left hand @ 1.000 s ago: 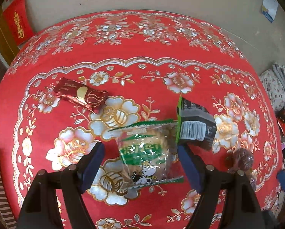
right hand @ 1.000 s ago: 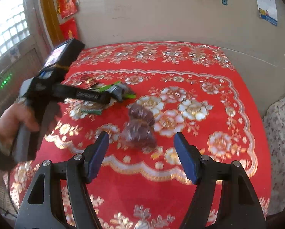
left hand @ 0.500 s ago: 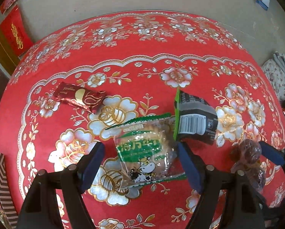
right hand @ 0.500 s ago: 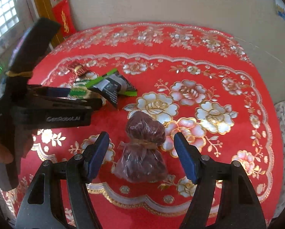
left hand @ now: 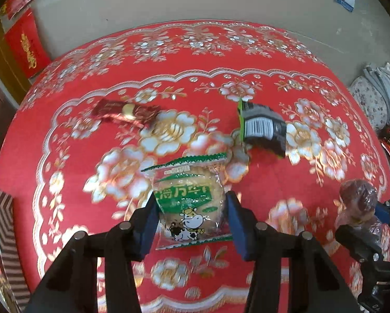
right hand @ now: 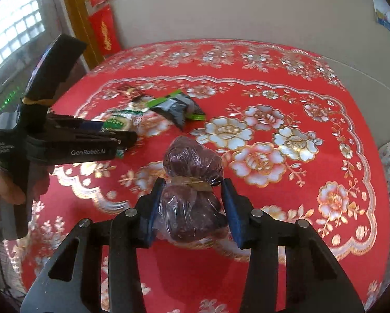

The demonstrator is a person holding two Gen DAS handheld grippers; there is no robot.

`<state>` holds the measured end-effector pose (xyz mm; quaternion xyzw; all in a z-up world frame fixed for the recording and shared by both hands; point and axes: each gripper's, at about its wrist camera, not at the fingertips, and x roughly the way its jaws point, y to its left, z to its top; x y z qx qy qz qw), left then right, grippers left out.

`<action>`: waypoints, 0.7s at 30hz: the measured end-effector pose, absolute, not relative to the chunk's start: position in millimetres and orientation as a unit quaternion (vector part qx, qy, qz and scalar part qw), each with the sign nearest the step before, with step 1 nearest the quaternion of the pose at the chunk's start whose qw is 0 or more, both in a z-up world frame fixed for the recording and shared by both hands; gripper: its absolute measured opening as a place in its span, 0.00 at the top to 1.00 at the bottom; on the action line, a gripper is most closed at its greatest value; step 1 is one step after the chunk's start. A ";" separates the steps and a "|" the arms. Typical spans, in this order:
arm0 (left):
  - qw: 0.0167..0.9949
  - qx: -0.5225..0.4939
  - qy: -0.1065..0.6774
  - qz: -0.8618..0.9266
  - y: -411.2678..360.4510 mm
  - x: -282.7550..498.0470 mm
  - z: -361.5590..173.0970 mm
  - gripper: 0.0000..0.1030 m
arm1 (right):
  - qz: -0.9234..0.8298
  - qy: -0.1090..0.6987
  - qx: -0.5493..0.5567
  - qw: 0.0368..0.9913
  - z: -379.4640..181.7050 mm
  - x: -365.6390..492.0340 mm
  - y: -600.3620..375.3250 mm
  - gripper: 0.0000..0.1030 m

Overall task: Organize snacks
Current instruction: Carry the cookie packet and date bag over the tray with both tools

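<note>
Glossy red tablecloth (left hand: 247, 52), plasticky, with metallic gold and silver flowers. On that cloth: clear crinkly film around the pastry packet (left hand: 188, 203), shiny foil on the red wrapper (left hand: 125, 110), matt grey-black pouch (left hand: 264, 130), wrinkled cling film on the dark bundle (right hand: 191, 182). Matt black plastic on the gripper bodies, blue rubbery fingers (left hand: 149, 224), 4 steel pins.

Bare red tablecloth (right hand: 286, 99) right of the black packet (right hand: 178, 109); left tool (right hand: 122, 140) crowding its near left.

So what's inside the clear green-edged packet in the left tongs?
Inside the clear green-edged packet there is a round golden pastry, pinched by the left tongs. The green label and cow print cover its middle, so its filling cannot be seen.
</note>
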<state>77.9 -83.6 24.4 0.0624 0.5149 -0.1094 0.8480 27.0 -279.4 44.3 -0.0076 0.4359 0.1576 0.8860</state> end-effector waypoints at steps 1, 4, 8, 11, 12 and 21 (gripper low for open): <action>0.850 0.061 0.512 -0.108 -81.3 73.3 26.5 0.50 | 0.162 0.434 -0.007 0.886 45.3 22.9 -276.0 0.58; 0.856 0.061 0.503 -0.103 -73.9 57.7 34.5 0.50 | 0.166 0.428 -0.005 0.888 48.6 13.3 -265.7 0.58; 0.869 0.063 0.482 -0.092 -60.9 34.4 47.0 0.50 | 0.178 0.417 0.001 0.891 53.8 1.2 -249.0 0.58; 0.877 0.065 0.468 -0.082 -47.8 16.3 54.6 0.50 | 0.190 0.411 -0.003 0.892 56.8 -7.2 -231.7 0.58; 0.879 0.064 0.465 -0.080 -43.1 11.4 56.2 0.50 | 0.194 0.410 -0.005 0.891 57.3 -9.3 -226.3 0.58; 0.891 0.051 0.448 -0.060 4.6 -23.5 61.8 0.50 | 0.230 0.404 -0.009 0.885 59.8 -26.1 -177.0 0.58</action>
